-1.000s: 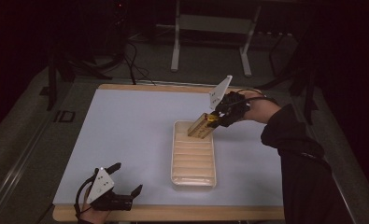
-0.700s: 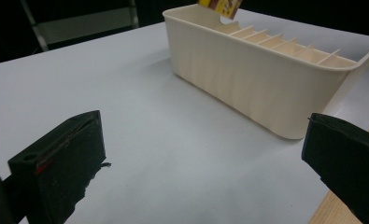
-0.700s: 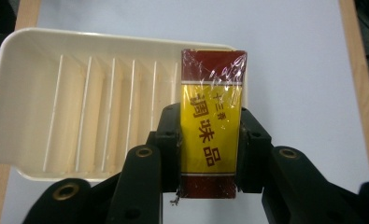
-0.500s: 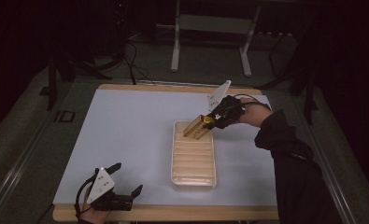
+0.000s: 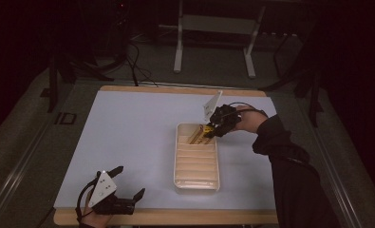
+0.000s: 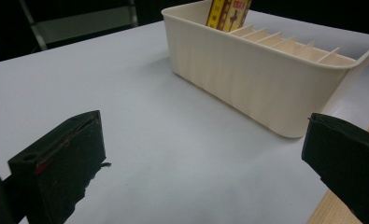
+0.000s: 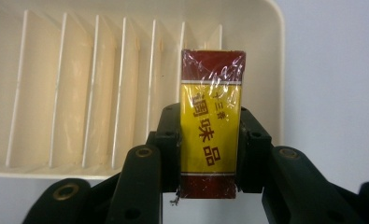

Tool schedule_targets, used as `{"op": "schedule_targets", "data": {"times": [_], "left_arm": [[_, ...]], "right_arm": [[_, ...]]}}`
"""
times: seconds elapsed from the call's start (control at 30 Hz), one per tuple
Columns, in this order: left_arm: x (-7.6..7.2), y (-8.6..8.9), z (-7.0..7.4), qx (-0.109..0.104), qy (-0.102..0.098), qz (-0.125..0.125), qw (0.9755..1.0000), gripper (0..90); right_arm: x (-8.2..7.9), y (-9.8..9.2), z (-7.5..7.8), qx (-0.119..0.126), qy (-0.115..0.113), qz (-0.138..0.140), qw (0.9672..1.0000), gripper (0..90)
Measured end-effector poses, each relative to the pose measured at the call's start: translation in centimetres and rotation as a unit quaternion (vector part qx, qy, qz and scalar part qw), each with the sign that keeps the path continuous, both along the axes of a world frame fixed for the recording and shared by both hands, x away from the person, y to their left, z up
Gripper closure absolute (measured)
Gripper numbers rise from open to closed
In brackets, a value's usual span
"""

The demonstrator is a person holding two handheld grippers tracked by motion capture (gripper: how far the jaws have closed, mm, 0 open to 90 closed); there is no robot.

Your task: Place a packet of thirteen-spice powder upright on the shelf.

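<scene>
Dark room, pale blue table (image 5: 128, 142). My right gripper (image 5: 217, 128) clamps the yellow-and-red box (image 7: 211, 126) over the divided tray's (image 5: 178, 156) far end. Keep it parallel to the dividers (image 7: 121, 88), lower squarely. Left gripper (image 5: 123, 187) rests, jaws apart.

The high view looked forward and down from above the table's (image 5: 128, 142) near edge. The left gripper view sat low near that edge, facing the tray (image 6: 247, 79). The right gripper view looked closely down into the tray (image 7: 102, 23), which all three views shared.
</scene>
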State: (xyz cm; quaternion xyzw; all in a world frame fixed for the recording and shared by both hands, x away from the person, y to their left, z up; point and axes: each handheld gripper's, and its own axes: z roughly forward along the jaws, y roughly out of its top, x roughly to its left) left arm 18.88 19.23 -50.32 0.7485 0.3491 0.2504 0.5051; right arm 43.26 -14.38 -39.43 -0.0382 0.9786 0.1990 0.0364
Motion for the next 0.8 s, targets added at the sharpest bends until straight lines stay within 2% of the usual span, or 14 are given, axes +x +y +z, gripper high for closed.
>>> {"op": "schedule_targets", "data": {"times": [0.23, 0.67, 0.8], "left_arm": [[0.0, 0.0, 0.0, 0.000, 0.000, -0.001, 1.0000, 0.0], [0.0, -0.1, 0.0, 0.001, 0.000, -0.002, 1.0000, 0.0], [0.0, -0.1, 0.0, 0.001, 0.000, -0.003, 1.0000, 0.0]], "right_arm": [[0.2, 1.4, -1.1, -0.041, 0.008, -0.013, 0.9990, 67.7], [0.2, 3.0, -1.4, -0.030, 0.008, -0.017, 0.9994, 66.8], [0.1, 3.1, -1.0, -0.022, 0.009, -0.016, 0.9996, 60.8]]}}
